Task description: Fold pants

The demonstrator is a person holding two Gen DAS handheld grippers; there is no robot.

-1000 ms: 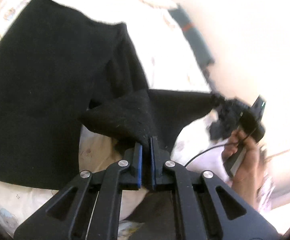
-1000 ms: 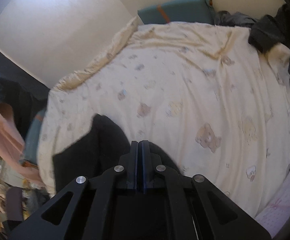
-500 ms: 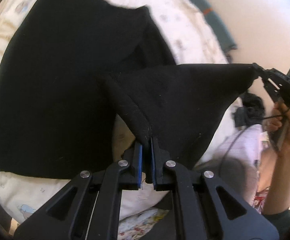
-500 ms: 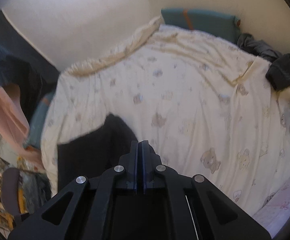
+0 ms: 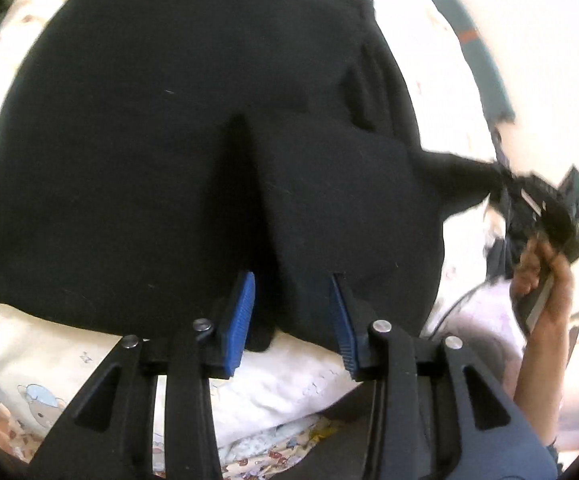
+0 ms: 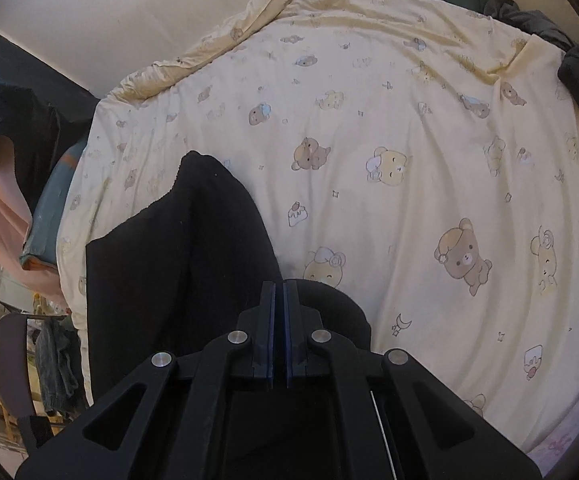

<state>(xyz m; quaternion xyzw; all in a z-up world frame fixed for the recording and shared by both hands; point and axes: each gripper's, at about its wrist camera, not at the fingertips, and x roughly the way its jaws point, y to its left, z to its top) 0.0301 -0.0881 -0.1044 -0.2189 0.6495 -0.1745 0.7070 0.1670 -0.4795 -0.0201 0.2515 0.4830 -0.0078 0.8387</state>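
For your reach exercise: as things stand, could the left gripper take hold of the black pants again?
Probably yes. The left gripper has its jaws opening, with a fold of the black pants between its blue pads and nothing else in the way. The right gripper is shut on another corner.

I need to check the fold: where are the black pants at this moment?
The black pants lie on the bear-print bedsheet. One corner sits between the opening left gripper; another, at the right in the left wrist view, is pinched by the right gripper.

R gripper (image 5: 507, 184) blurred in left view; pants (image 6: 177, 280) edge probably pinched, hidden.
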